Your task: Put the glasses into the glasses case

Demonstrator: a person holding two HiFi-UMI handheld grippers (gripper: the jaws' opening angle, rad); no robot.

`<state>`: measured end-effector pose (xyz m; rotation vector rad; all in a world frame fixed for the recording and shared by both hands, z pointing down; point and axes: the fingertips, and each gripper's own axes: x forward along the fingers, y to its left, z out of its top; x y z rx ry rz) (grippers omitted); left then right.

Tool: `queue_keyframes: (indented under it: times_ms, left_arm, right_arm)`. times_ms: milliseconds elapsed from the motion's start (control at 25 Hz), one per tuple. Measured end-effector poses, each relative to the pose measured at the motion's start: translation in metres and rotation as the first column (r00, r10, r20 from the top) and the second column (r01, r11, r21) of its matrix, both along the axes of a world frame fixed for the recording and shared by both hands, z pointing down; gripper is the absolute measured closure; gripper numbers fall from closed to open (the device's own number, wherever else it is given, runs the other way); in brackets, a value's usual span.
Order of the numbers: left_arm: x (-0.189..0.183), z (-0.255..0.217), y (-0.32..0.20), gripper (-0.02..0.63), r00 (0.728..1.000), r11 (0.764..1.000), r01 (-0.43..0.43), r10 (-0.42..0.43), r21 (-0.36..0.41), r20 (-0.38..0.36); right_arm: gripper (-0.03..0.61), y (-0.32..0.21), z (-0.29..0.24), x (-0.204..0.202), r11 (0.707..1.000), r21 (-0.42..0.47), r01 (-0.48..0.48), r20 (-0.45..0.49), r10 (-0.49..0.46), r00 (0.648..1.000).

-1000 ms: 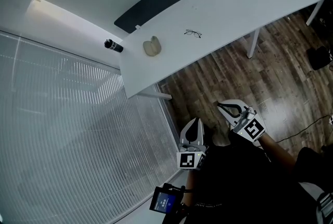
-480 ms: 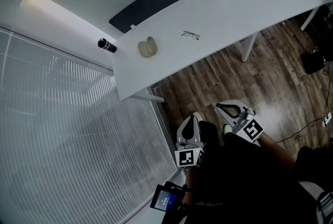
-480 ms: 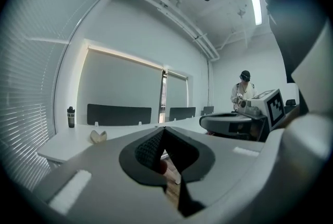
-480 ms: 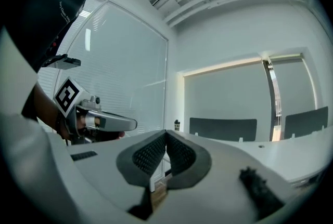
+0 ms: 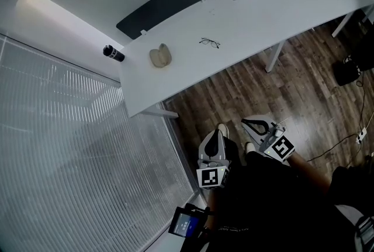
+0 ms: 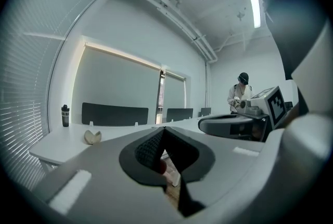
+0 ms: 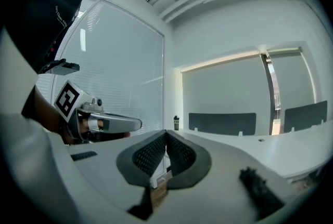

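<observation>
The thin dark-framed glasses (image 5: 209, 42) lie on the long white table (image 5: 269, 11), far from both grippers. The beige glasses case (image 5: 158, 57) lies open to their left; in the left gripper view the case (image 6: 92, 137) shows small on the table. My left gripper (image 5: 218, 135) and right gripper (image 5: 246, 123) are held low by the person's body over the wooden floor. In the left gripper view the left gripper (image 6: 164, 130) has its jaws together with nothing between them. The right gripper (image 7: 166, 134) is likewise shut and empty.
A black bottle (image 5: 113, 53) stands at the table's left end, also in the left gripper view (image 6: 65, 115). Dark screens (image 5: 169, 2) line the table's far side. White blinds (image 5: 70, 151) fill the left. Another person (image 6: 240, 97) stands far off. A dark bag (image 5: 346, 72) sits on the floor.
The table with the glasses and case has slid up and left in the head view. Both grippers stay near the body, shut as before.
</observation>
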<state>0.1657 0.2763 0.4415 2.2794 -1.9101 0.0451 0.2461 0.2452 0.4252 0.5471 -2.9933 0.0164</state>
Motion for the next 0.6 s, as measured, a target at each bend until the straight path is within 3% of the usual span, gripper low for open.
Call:
queue_keyframes:
  times_ms: [360,600]
  left_arm:
    - [-0.007,0.002,-0.01,0.606,1.0,1.0,0.006,-0.006,-0.016,0.013]
    - [-0.017,0.001,-0.032,0.606,0.999,0.999,-0.033,0.032,0.011,0.033]
  right_arm:
    - [0.571,-0.024,0.001,-0.005,1.0,-0.008,-0.013,-0.003,0.013,1.0]
    - [0.571,-0.038,0.013,-0.008,0.998,-0.045,-0.049,-0.018,0.048,0.999]
